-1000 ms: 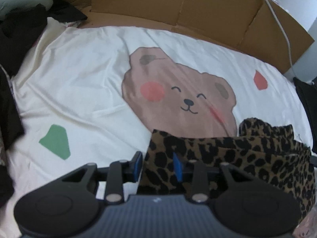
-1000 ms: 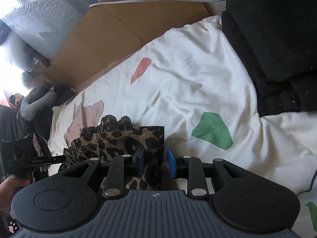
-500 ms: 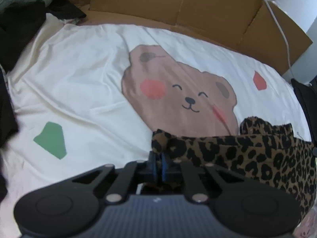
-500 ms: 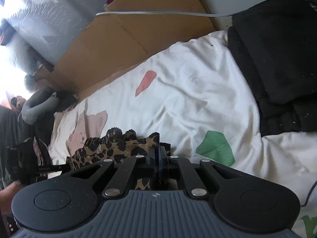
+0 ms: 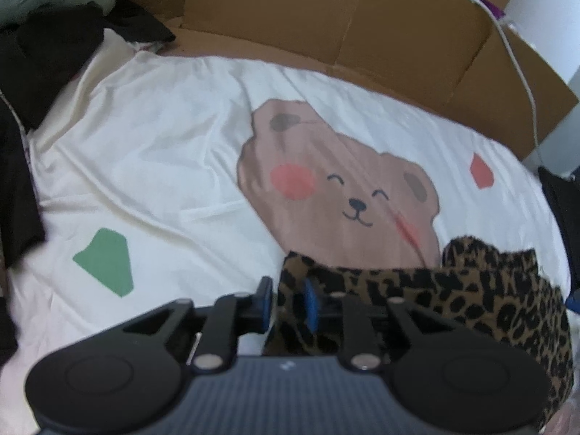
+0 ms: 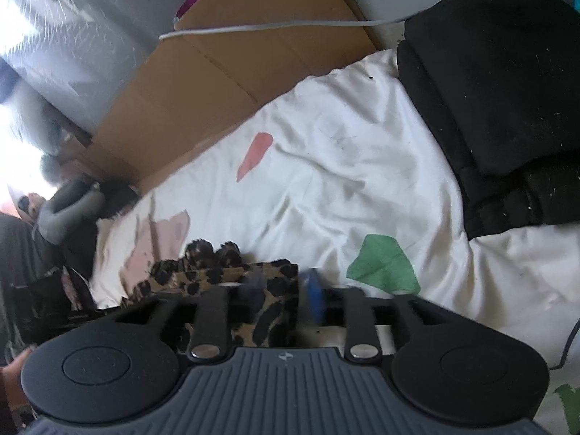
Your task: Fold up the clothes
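Observation:
A leopard-print garment (image 5: 471, 301) lies bunched on the white bear-print sheet (image 5: 163, 152), at the lower right of the left wrist view. My left gripper (image 5: 288, 302) is open, its blue pads standing either side of the garment's left corner. In the right wrist view the same garment (image 6: 203, 272) sits at the lower left. My right gripper (image 6: 284, 290) is open too, with the garment's right corner lying between its blurred pads. The part of the garment under both gripper bodies is hidden.
Folded black clothes (image 6: 507, 108) are stacked at the sheet's right end, and more dark clothing (image 5: 21, 145) lies at its left end. Cardboard (image 5: 326, 18) lines the far side, with a white cable (image 5: 522, 72) over it. A hand (image 6: 11, 373) shows at the lower left.
Half a second ago both grippers were shut on the garment's corners. Both have now opened and let go, and the garment lies on the sheet.

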